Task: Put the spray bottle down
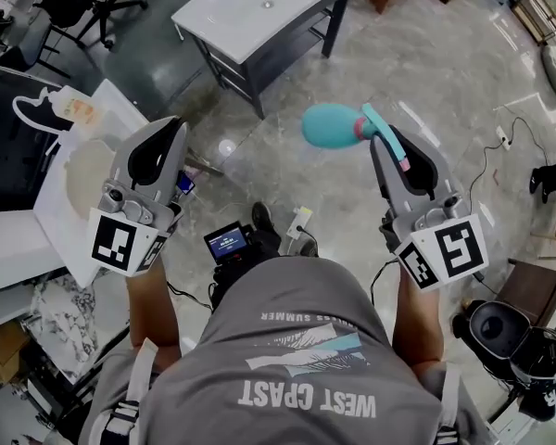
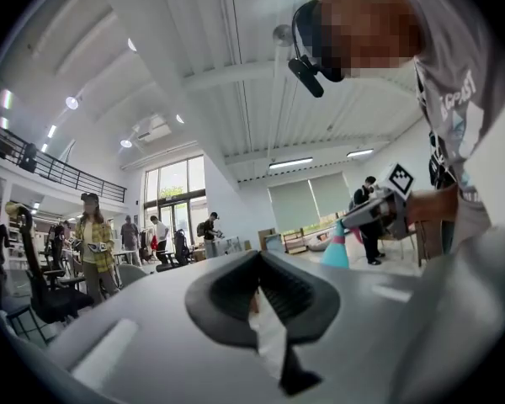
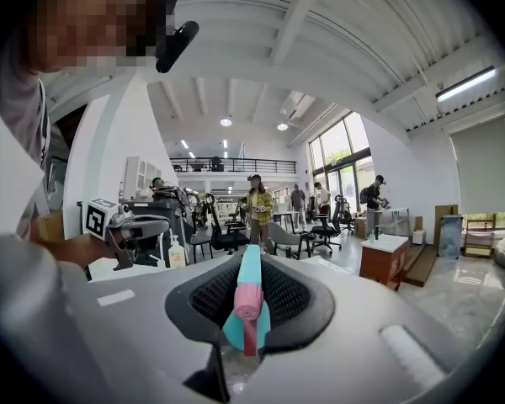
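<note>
The spray bottle [image 1: 332, 125] is teal with a pink collar and trigger. My right gripper [image 1: 382, 142] is shut on its head and holds it level in the air, body pointing left, over the marble floor. In the right gripper view the bottle [image 3: 249, 297] sits between the jaws, pink nozzle toward the camera. My left gripper [image 1: 170, 128] hovers at the left, jaws together with nothing in them; its fingertips [image 2: 257, 257] meet in the left gripper view. That view also catches the bottle [image 2: 335, 247] at the right, well apart from the left gripper.
A white table [image 1: 259, 7] stands ahead on the floor. A white sheet [image 1: 74, 174] lies at the left by a dark office chair [image 1: 93, 3]. A small screen device [image 1: 227, 242] hangs at the person's waist. Cables [image 1: 500, 142] and a black bag [image 1: 500, 332] are at the right.
</note>
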The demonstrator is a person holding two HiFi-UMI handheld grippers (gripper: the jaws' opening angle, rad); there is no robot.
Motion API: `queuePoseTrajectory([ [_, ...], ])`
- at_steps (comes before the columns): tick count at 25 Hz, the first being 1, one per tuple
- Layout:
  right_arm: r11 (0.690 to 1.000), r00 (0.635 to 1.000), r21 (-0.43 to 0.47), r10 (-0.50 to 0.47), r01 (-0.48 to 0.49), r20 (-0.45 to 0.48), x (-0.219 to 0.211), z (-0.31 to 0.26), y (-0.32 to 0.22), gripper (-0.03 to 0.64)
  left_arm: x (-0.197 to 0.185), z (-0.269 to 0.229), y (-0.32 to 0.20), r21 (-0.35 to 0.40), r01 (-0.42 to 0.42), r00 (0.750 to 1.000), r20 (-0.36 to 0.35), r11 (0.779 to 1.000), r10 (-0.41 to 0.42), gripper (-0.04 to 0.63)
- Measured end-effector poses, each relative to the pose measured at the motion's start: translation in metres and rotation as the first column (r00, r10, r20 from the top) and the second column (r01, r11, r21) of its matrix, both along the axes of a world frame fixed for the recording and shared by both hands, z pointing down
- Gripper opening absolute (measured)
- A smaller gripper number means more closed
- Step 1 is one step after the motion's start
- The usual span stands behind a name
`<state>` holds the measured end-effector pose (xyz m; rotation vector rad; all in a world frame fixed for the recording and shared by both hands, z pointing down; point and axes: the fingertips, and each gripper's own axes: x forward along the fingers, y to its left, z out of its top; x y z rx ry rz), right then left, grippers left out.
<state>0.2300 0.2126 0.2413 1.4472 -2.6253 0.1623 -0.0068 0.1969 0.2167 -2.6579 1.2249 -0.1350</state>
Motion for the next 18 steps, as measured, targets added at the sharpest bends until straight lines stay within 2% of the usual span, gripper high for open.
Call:
queuePoseTrajectory([
  [11,0.998,0.998,0.001,0.056,-0.056,-0.023,-0.058,-0.004,-0.058,0.067,-0.052,0.008,-0.07,-0.009,-0.073,0.997,-0.026,0.997,0.073,0.002],
  [18,0.998,0.997,0.005,0.062,-0.062,-0.052,-0.097,-0.01,-0.087,0.067,-0.086,0.014,-0.099,-0.016,-0.089,0.994,-0.058,0.996,0.088,0.002],
])
